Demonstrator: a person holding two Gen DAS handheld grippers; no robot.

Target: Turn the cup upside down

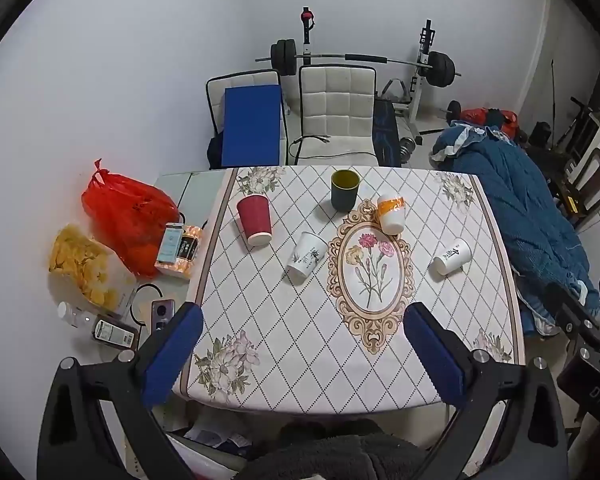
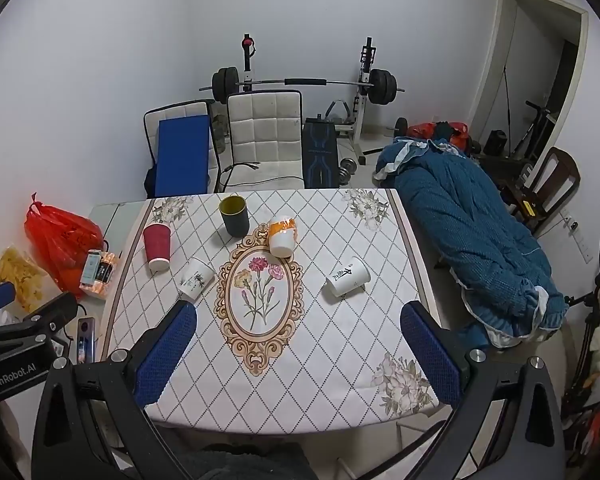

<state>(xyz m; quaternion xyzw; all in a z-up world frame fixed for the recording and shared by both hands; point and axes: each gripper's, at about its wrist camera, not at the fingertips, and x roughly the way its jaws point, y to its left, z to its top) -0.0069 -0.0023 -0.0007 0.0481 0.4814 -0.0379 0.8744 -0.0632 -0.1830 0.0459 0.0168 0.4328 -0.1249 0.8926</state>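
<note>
Several cups stand on the patterned tablecloth [image 1: 300,352]. A dark green cup [image 1: 345,190] [image 2: 234,216] stands upright with its mouth up at the far middle. A red cup [image 1: 254,219] [image 2: 157,246], a white floral cup [image 1: 307,255] [image 2: 195,277], an orange-and-white cup [image 1: 391,213] [image 2: 282,236] and a white cup with black lettering [image 1: 452,256] [image 2: 348,276] stand upside down. My left gripper [image 1: 300,344] is open and empty above the near table edge. My right gripper [image 2: 298,340] is open and empty, also near the front edge.
A red bag [image 1: 128,216], a bag of snacks [image 1: 88,268], boxes and a phone [image 1: 162,314] lie left of the cloth. Two white chairs [image 1: 336,116] and a barbell rack [image 1: 360,60] stand behind the table. A blue quilt [image 2: 472,240] lies to the right.
</note>
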